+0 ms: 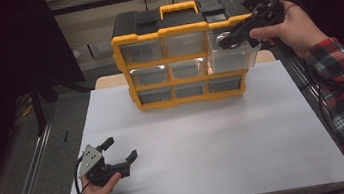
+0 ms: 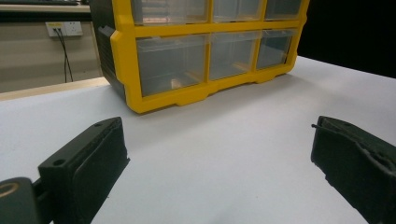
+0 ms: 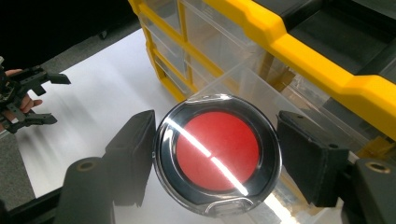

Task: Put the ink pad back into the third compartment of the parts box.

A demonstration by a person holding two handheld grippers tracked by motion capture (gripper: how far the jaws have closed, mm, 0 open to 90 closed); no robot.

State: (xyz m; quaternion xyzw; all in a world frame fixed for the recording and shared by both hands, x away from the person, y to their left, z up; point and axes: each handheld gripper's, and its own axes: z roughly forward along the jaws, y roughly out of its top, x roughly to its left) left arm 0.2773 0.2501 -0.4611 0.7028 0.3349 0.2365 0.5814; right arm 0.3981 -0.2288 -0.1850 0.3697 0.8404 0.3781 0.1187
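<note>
White sheet covers the desk (image 1: 206,143), which carries a yellow-and-black drawer organiser (image 1: 181,50) standing upright at the middle of the far edge, three rows of clear drawers facing the person. Its top-right drawer (image 1: 232,51) is pulled out toward the near side. The right gripper (image 1: 233,38) is raised over that open drawer, off the desk surface, jaws clamped on a round clear-lidded container with a red centre (image 3: 217,151); in the right gripper view both pads sit against its rim, left and right. The left gripper (image 1: 125,158) rests near the near-left corner of the desk, well apart from the organiser, jaws spread wide with nothing between them.
</note>
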